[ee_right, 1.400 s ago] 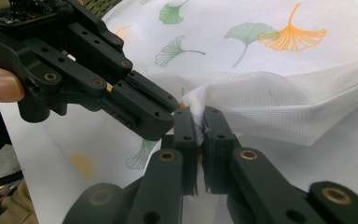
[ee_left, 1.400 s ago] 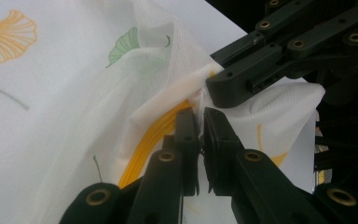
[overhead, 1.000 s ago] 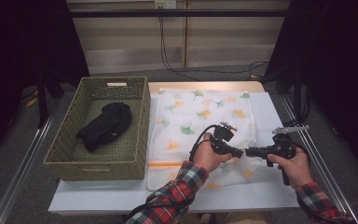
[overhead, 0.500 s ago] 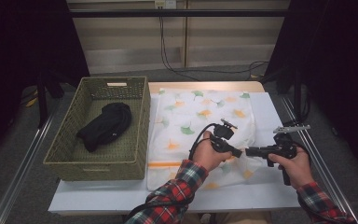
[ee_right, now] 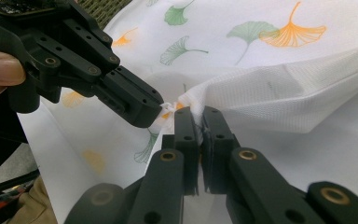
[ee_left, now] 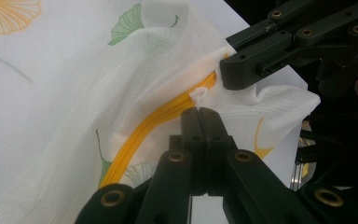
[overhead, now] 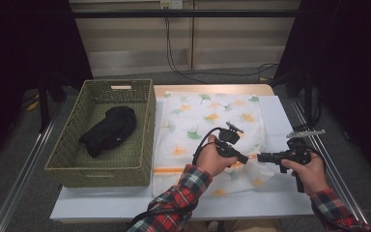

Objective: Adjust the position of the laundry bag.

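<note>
the desk (overhead: pixel 280 203) has a white top with a pale wooden strip along its far edge. grey floor (overhead: pixel 9 193) surrounds it, with metal rails (overhead: pixel 24 169) running along both sides of the desk. beyond the far edge stands a light panelled wall (overhead: pixel 232 43) with a dark horizontal bar across its top. black cables (overhead: pixel 174 58) hang down the wall and trail across the floor. dark curtains (overhead: pixel 24 43) close off the left and right sides. lighting is even and falls from above.
</note>
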Action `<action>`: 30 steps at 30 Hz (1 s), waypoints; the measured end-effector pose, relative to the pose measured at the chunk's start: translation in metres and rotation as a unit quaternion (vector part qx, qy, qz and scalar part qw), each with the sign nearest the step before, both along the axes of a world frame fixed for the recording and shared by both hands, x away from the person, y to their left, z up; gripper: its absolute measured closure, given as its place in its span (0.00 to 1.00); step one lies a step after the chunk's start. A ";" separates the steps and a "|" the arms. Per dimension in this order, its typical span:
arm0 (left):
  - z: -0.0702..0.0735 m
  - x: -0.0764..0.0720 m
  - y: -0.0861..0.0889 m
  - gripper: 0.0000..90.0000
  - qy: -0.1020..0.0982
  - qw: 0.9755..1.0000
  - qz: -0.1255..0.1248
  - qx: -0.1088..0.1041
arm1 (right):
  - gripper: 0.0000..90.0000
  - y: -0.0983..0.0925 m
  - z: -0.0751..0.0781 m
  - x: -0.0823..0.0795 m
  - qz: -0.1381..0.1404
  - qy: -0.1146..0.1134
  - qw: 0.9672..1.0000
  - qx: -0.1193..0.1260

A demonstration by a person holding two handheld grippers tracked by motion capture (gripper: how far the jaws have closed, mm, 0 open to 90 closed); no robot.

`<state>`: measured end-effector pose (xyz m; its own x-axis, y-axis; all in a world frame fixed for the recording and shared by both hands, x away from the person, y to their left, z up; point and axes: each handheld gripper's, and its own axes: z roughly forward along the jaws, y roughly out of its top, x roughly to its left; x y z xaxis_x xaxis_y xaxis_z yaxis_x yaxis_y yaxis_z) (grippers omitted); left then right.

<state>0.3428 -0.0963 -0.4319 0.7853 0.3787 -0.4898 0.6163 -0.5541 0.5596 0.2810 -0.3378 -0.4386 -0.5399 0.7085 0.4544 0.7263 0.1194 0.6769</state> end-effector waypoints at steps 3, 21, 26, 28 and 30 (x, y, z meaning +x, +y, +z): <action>-0.001 0.002 0.002 1.00 0.003 1.000 -0.003 0.005 | 0.96 -0.001 0.000 0.000 -0.001 0.002 1.000 -0.002; 0.002 0.001 -0.002 1.00 0.006 1.000 0.000 0.011 | 0.96 -0.008 0.000 -0.002 -0.008 0.013 1.000 0.011; 0.002 0.001 -0.003 1.00 0.006 1.000 -0.004 0.016 | 0.96 -0.011 0.000 -0.003 -0.010 0.015 1.000 0.014; 0.000 0.003 0.000 1.00 0.006 1.000 -0.005 0.019 | 0.96 -0.012 0.000 -0.002 -0.010 0.013 1.000 0.013; -0.001 0.003 0.000 1.00 0.008 1.000 -0.001 0.018 | 0.96 -0.012 0.000 -0.002 -0.010 0.013 1.000 0.012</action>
<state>0.3454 -0.0965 -0.4328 0.7781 0.3950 -0.4884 0.6240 -0.5748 0.5293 0.2787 -0.3495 -0.4382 -0.5141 0.7069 0.4858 0.7459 0.0887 0.6601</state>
